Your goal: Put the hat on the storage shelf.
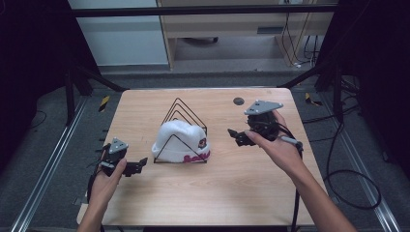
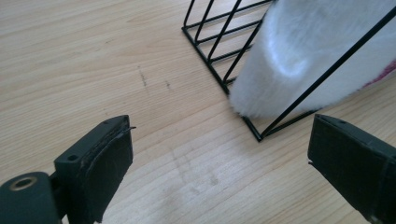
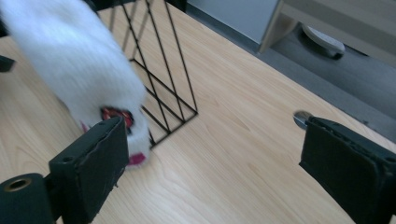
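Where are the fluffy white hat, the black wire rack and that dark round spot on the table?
white hat [image 1: 178, 137], high view, on its fuzzy crown.
black wire rack [image 1: 180, 100], high view, on its top wire peak.
dark round spot [image 1: 238, 101], high view, on its middle.

The light brown wooden table [image 1: 227, 193] has a small round dark hole [image 1: 238, 101] near its far edge. Black cables [image 1: 348, 179] lie in loops on the grey floor at the right. Behind the table stands a pale wooden cabinet [image 1: 241, 24], with a white panel [image 1: 121, 38] beside it.
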The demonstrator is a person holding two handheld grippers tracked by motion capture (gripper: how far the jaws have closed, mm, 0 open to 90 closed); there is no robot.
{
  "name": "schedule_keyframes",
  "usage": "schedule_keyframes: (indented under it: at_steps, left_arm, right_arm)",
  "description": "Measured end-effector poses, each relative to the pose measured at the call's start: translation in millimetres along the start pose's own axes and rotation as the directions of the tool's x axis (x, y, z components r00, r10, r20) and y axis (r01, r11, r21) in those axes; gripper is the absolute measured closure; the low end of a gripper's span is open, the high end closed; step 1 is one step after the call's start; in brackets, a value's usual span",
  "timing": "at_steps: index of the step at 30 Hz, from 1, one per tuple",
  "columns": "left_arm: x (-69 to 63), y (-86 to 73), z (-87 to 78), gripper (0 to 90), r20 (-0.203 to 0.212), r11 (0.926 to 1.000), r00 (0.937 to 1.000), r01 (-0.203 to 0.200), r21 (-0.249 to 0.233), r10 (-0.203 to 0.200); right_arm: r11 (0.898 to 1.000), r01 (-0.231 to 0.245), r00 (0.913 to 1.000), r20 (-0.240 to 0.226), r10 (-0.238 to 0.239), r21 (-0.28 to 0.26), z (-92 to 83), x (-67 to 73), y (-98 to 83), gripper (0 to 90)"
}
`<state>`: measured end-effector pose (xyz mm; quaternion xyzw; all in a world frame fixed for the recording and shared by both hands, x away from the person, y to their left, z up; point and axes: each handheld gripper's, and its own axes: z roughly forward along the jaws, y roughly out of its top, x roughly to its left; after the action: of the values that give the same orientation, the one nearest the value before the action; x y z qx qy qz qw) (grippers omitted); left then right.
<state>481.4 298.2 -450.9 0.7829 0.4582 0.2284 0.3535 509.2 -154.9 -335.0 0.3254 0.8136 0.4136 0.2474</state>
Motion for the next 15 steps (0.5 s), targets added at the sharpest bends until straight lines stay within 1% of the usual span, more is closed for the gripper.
schedule_keyframes:
  at_steps: [2, 6, 7, 9, 15]
  left_arm:
    - [1.7, -2.6, -0.3, 6.1, -0.001, 1.0, 1.0, -0.002, -0.001, 0.002]
    - [5.3, -8.5, -0.9, 6.1, -0.007, 0.9998, 0.9999, -0.009, 0.019, 0.009]
    - [6.0, -9.9, -1.2, 6.1, -0.009, 0.9998, 1.0, -0.004, 0.017, 0.004]
    - [7.9, -12.5, -1.8, 6.1, -0.007, 0.9998, 1.0, -0.004, 0.02, 0.004]
    - [10.9, -20.5, 0.3, 6.1, -0.004, 0.9991, 0.9999, -0.01, 0.04, 0.01]
  right_arm:
    - [1.0, -0.018, 0.9998, 0.011, 0.018, 0.008, -2.0, -6.4, -11.4, 9.3]
    - [0.999, -0.041, 0.9987, 0.031, 0.041, 0.025, -5.0, -16.3, -31.1, 10.2]
    - [0.998, -0.05, 0.9982, 0.035, 0.049, 0.029, -5.5, -17.7, -35.7, 10.3]
    - [0.998, -0.054, 0.9977, 0.043, 0.052, 0.041, -5.9, -20.8, -45.2, 10.4]
    - [0.993, -0.095, 0.9941, 0.059, 0.091, 0.065, -4.8, -27.1, -75.7, 10.9]
